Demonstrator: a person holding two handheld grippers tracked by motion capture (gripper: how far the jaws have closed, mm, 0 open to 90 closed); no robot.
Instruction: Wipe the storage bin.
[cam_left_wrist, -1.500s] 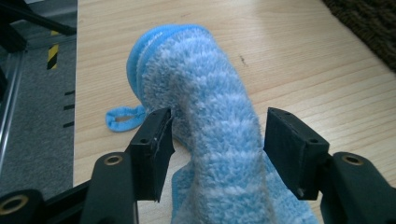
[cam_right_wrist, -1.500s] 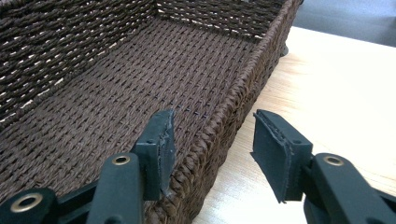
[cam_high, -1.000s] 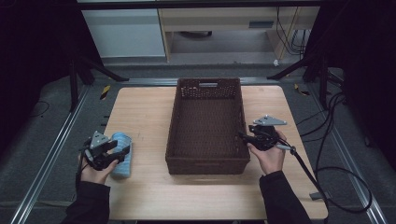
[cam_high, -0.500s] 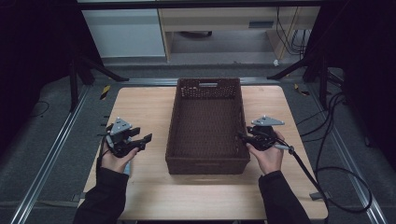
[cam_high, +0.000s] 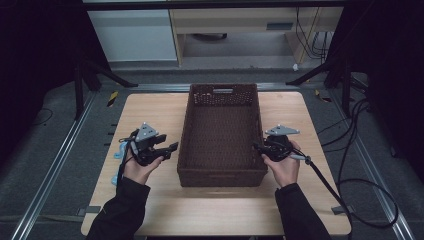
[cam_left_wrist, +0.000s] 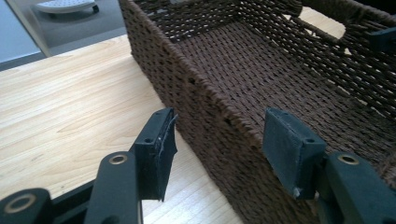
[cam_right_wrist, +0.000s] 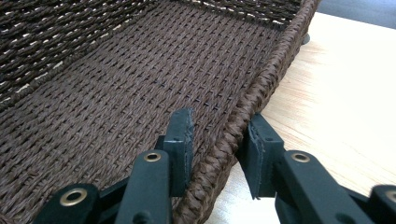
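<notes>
Far left on the table (cam_high: 310, 115): a pale blue item (cam_high: 120, 150) is partly seen lying behind the left hand; its nature cannot be told.

Left gripper (cam_high: 169, 148): held just beside the basket's left wall, jaws pointing toward it. In the left gripper view the jaws are seen standing apart, one pad (cam_left_wrist: 159, 154) outside the wall over bare wood, the other (cam_left_wrist: 285, 140) over the inside, with the rim passing between them untouched. Nothing is gripped.

Centre: the brown woven basket (cam_high: 220, 135) is set on the wooden table, long axis running away from the person, empty, a handle slot cut in the far end wall.

Right gripper (cam_high: 259, 148): placed at the basket's right rim. In the right gripper view the braided rim (cam_right_wrist: 243, 121) is straddled, one pad (cam_right_wrist: 182, 140) inside against the weave, the other (cam_right_wrist: 257, 154) outside; the jaws have just been closing around it. Whether both pads already press cannot be told with certainty; a thin gap seems left on the outer side.

Handling, as judged: the basket is likely light and fairly stiff, though woven walls may flex when pinched. The coarse weave should give good friction. The thick braided rim is judged the best hold, taken at matching points on both long sides so the load stays level; a one-sided grip would probably tilt it.
</notes>
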